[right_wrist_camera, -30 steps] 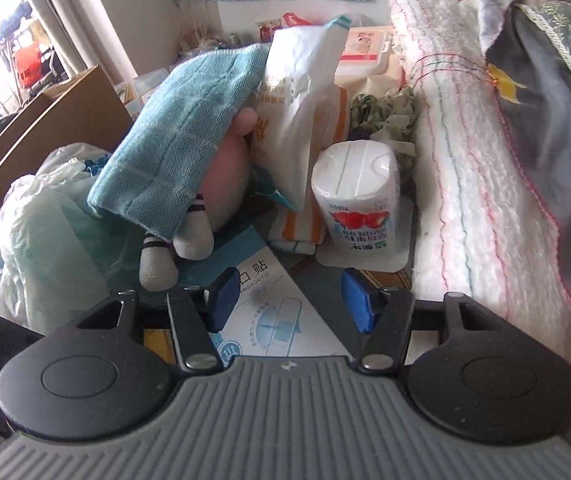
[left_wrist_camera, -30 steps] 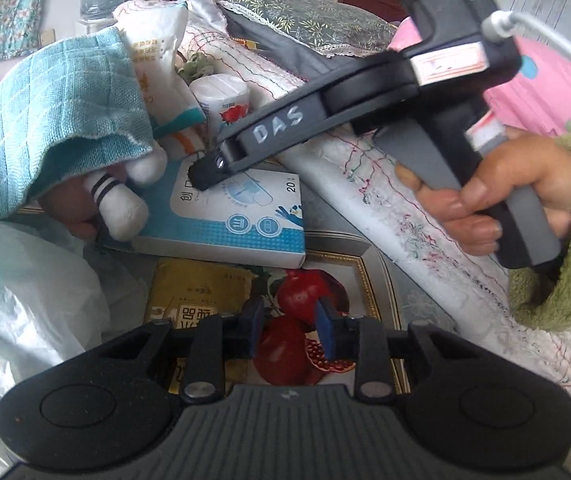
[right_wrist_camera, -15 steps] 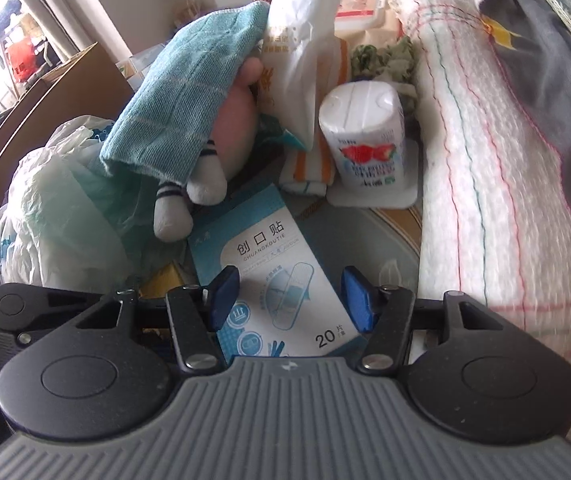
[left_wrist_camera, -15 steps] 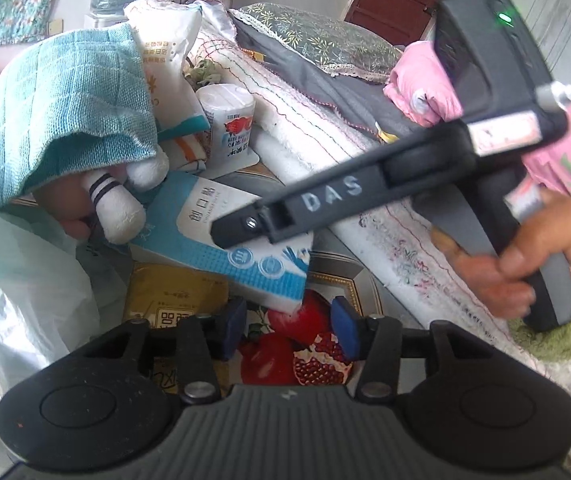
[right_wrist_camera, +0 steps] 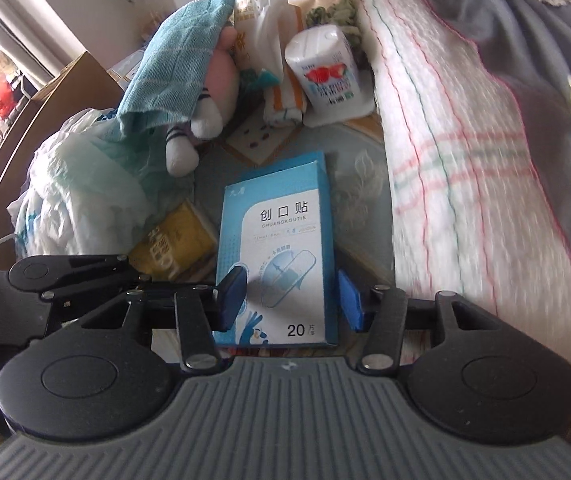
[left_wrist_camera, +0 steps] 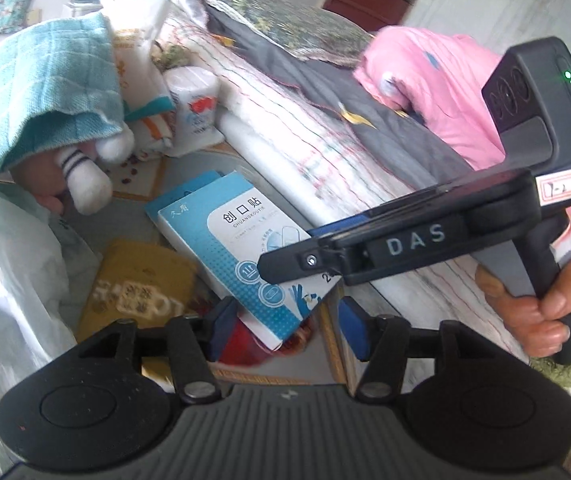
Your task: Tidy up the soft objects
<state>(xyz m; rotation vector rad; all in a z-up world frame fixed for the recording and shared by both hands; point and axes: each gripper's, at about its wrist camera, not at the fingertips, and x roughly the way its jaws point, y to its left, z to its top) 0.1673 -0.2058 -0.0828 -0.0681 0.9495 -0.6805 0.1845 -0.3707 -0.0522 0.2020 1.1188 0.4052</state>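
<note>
A blue and white plaster box (right_wrist_camera: 281, 232) lies on the table between the fingers of my right gripper (right_wrist_camera: 290, 300). Its jaws are closing; the left pad overlaps the box's edge and a thin gap shows at the right pad. In the left wrist view the right gripper (left_wrist_camera: 281, 268), held by a hand (left_wrist_camera: 541, 300), reaches in from the right over the box (left_wrist_camera: 245, 248). My left gripper (left_wrist_camera: 287, 328) sits just below, jaws opening, holding nothing. A teal towel (left_wrist_camera: 41, 92) drapes over a plush toy (left_wrist_camera: 85, 184) at the back left.
A folded white quilt (right_wrist_camera: 465, 140) with grey bedding and a pink cloth (left_wrist_camera: 437, 80) fills the right side. A tissue pack (right_wrist_camera: 329, 72) and a white pouch stand at the back. A yellow packet (right_wrist_camera: 173, 244) and white plastic bag (right_wrist_camera: 77, 192) lie left.
The right gripper drew back along the table until the box lay between its jaws, which narrowed. The left gripper's jaws widened while it stayed put.
</note>
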